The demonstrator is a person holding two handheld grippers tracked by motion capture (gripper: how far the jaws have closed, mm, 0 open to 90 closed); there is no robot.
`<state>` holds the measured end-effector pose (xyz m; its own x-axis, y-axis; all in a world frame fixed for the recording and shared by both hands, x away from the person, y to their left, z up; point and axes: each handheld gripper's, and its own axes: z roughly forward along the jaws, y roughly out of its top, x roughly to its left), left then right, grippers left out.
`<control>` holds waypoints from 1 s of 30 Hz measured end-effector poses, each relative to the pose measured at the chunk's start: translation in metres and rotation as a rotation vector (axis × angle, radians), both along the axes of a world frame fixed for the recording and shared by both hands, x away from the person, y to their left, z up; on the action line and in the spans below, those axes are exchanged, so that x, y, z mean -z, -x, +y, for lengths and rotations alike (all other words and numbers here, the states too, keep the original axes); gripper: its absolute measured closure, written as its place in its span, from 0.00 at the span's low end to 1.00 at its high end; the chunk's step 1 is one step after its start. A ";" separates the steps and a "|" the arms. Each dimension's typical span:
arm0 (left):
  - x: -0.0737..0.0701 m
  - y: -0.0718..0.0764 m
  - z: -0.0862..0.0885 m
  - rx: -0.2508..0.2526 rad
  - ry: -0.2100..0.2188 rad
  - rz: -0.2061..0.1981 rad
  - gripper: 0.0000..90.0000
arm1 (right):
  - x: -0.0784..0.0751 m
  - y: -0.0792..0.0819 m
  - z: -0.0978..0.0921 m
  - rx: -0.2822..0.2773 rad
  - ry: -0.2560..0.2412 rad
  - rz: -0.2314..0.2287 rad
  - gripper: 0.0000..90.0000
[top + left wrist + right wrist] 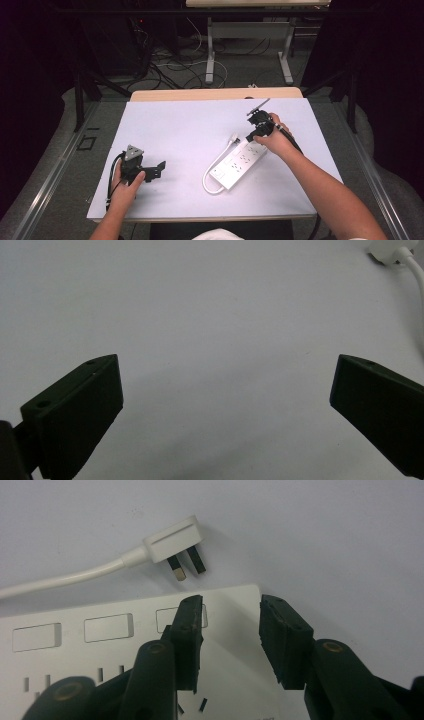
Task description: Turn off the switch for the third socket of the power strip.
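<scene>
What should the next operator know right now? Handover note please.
Left gripper: open, holding nothing, low over bare table, well left of the work.
Right gripper: open, fingers over the far end corner of the white power strip; nothing gripped.
Power strip lies diagonally right of centre, its cable looping round the near end and up the left side. Its plug lies loose on the table just past the far end.
Done: right gripper is at the strip.
Left: likely grasp the strip or plug; nothing lifted.
</scene>
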<state>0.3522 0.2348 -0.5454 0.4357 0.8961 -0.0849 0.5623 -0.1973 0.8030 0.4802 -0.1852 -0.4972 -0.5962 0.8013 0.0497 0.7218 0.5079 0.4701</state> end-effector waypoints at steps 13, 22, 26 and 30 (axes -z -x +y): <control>0.000 0.000 0.000 -0.001 -0.001 0.003 0.01 | 0.004 -0.005 0.006 -0.018 0.003 0.009 0.80; 0.000 0.000 0.000 0.000 -0.003 0.004 0.01 | 0.008 -0.006 0.010 -0.012 0.013 0.028 0.80; 0.000 0.000 0.000 -0.001 -0.003 0.005 0.01 | 0.011 -0.006 0.012 -0.030 -0.018 0.031 0.80; 0.000 0.000 0.001 0.000 -0.004 0.006 0.01 | 0.014 -0.007 0.013 -0.033 -0.031 0.025 0.82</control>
